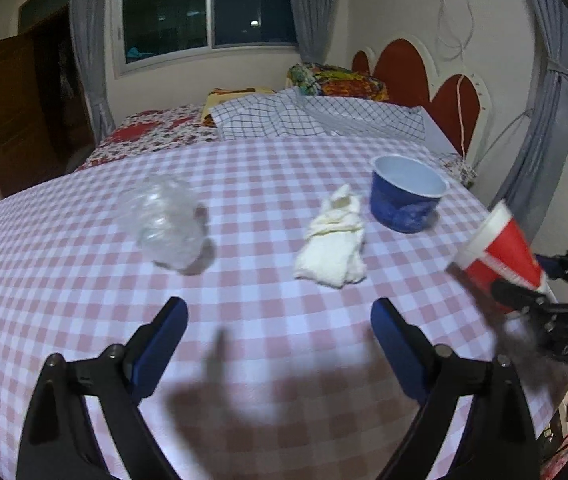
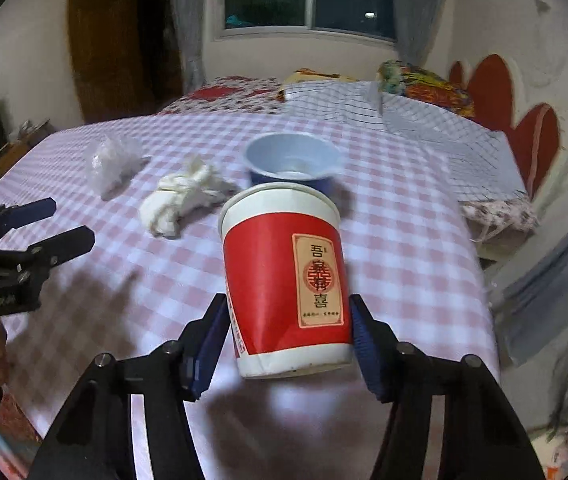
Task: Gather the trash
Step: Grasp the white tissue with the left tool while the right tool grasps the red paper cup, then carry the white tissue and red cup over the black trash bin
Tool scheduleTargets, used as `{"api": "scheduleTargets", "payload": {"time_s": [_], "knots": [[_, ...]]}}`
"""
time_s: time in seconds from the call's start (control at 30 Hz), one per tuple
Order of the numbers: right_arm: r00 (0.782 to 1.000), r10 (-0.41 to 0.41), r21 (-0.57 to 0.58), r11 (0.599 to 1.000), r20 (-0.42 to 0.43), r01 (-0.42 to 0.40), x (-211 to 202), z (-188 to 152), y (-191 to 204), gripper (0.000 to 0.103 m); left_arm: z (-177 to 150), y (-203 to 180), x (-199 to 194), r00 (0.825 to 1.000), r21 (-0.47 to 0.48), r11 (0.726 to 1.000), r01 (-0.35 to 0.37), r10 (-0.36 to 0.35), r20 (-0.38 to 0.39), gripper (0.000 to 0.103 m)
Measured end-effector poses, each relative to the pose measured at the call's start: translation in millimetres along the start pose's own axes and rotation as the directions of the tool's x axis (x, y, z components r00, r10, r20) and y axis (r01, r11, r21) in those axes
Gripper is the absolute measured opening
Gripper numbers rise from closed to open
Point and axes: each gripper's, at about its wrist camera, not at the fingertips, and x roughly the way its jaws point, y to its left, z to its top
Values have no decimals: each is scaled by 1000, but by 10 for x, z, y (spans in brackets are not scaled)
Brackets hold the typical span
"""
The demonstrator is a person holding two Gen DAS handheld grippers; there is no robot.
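My right gripper [image 2: 287, 312] is shut on a red and white paper cup [image 2: 284, 280] and holds it above the checked tablecloth [image 2: 403, 240]; the cup also shows in the left wrist view [image 1: 499, 248]. My left gripper [image 1: 280, 312] is open and empty above the cloth. Ahead of it lie a crumpled clear plastic bag [image 1: 164, 224], a crumpled white tissue [image 1: 335, 244] and a blue bowl [image 1: 407, 196]. In the right wrist view the bag [image 2: 114, 164], tissue [image 2: 180, 200] and bowl [image 2: 291, 160] lie beyond the cup.
The left gripper [image 2: 36, 240] shows at the left edge of the right wrist view. A bed with checked sheets [image 1: 315, 116] and pillows stands behind the table, with a red headboard [image 1: 411, 68]. The table's right edge is near the held cup.
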Motion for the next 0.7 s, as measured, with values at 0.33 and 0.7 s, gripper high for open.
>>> {"api": "scheduleTargets", "payload": {"time_s": [0.33, 0.7], "knots": [[999, -23, 120, 992, -26, 26, 258, 276, -577, 61, 386, -244, 597, 994, 74, 997, 28, -20, -107, 69], [1000, -22, 128, 992, 4, 21, 164, 184, -605, 61, 352, -429, 454, 999, 126, 992, 11, -4, -51, 34]]}}
